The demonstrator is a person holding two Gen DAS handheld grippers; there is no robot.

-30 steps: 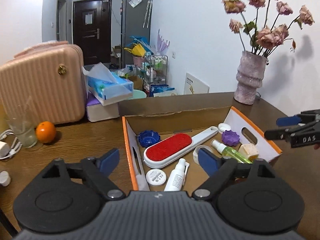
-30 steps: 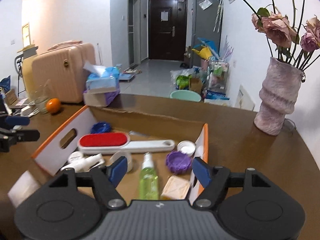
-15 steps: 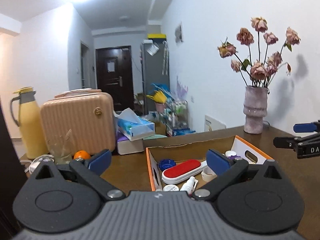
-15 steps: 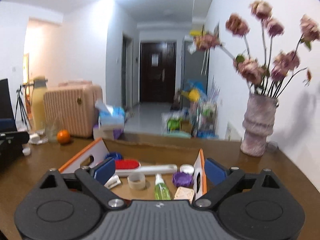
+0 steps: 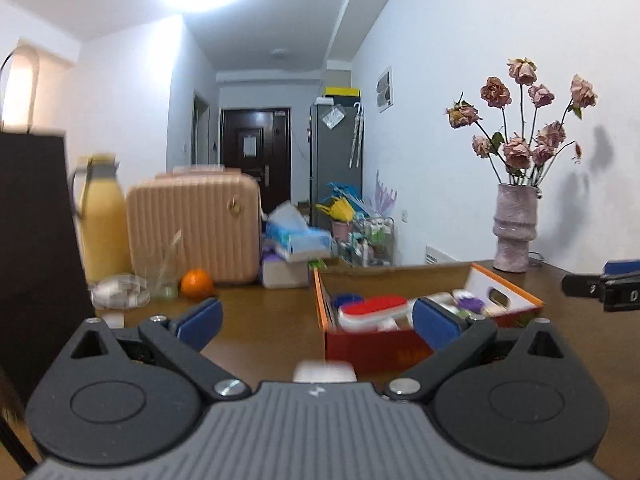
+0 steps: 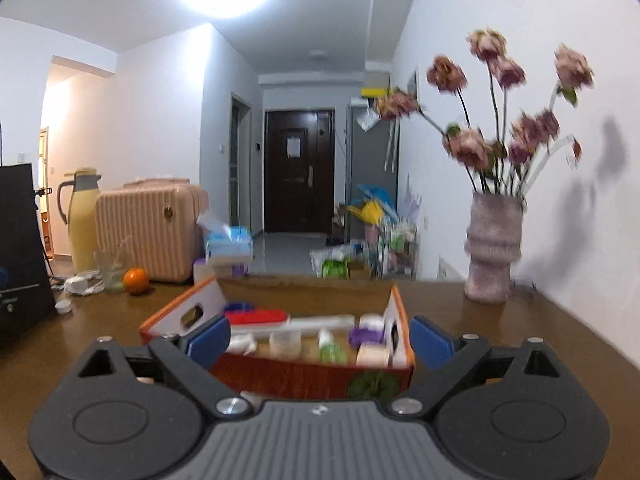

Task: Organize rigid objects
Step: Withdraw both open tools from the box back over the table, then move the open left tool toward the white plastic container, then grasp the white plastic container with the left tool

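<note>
showing both tools held low and level in front of the orange-edged cardboard box (image 6: 304, 376), which stands on the brown surface (image 6: 500, 332) and serves as landmark for all places given. left gripper (image 5: 316, 322): fingers apart, nothing between them; it sits in front of the box and to its left side. right gripper (image 6: 320, 340): fingers apart, empty, centred on the near wall of the box. inside the box lie the rigid objects of the task: a red-and-white lint brush (image 6: 280, 320) toward the back, a green spray bottle (image 6: 330, 350) and a purple lid (image 6: 362, 336) toward the right wall, a pale block (image 6: 372, 354) at the near right corner. motion blur hides smaller items. behind the box to the right stands a vase of dried flowers (image 6: 494, 264); behind it to the left, an orange (image 6: 136, 280) and a pink case (image 6: 148, 232).

judgement: no item is grasped, so the step in hand appears to be choosing and approaching one. to do it well, rise above the near wall before reaching in, take one object across its narrow side, and keep clear of the vase.
</note>
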